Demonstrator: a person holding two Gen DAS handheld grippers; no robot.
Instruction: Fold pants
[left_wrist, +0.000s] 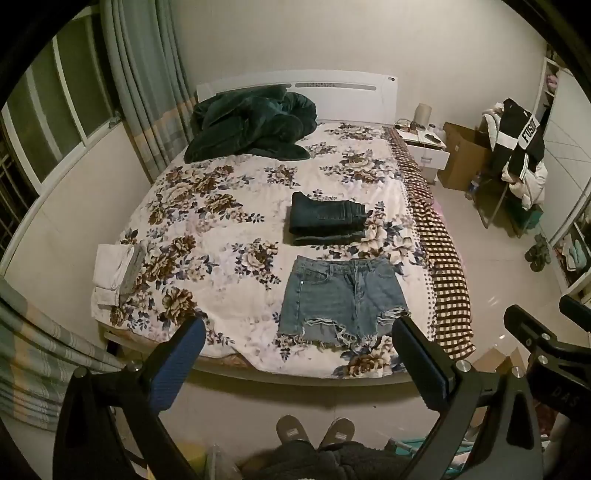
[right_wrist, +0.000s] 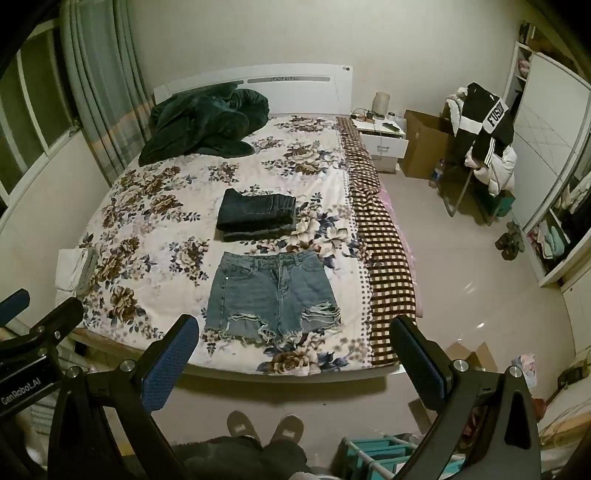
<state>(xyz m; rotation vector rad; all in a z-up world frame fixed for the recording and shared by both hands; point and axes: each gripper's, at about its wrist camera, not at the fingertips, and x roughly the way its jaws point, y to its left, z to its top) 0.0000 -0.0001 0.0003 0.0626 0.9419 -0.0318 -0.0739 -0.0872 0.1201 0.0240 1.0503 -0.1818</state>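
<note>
Left wrist view: left gripper (left_wrist: 297, 354) jaws wide, empty, short of the bed (left_wrist: 236, 229) foot edge. White folded cloth (left_wrist: 112, 275) at bed's left edge. Denim shorts (left_wrist: 341, 299) flat near foot edge, folded dark jeans (left_wrist: 327, 218) just beyond. Right gripper (right_wrist: 295, 349) wide, empty.

We read three markings. On the black-and-white jacket (right_wrist: 487, 122) draped over the chair at the right, a white panel bore the letters "FUS", the rest cut off by a fold. In the right wrist view, the body of the left gripper (right_wrist: 22, 384) carried the white lettering "GenRobot.AI". In the left wrist view, the right gripper (left_wrist: 565, 391) showed "DAS" faintly. We found no other legible text.
</note>
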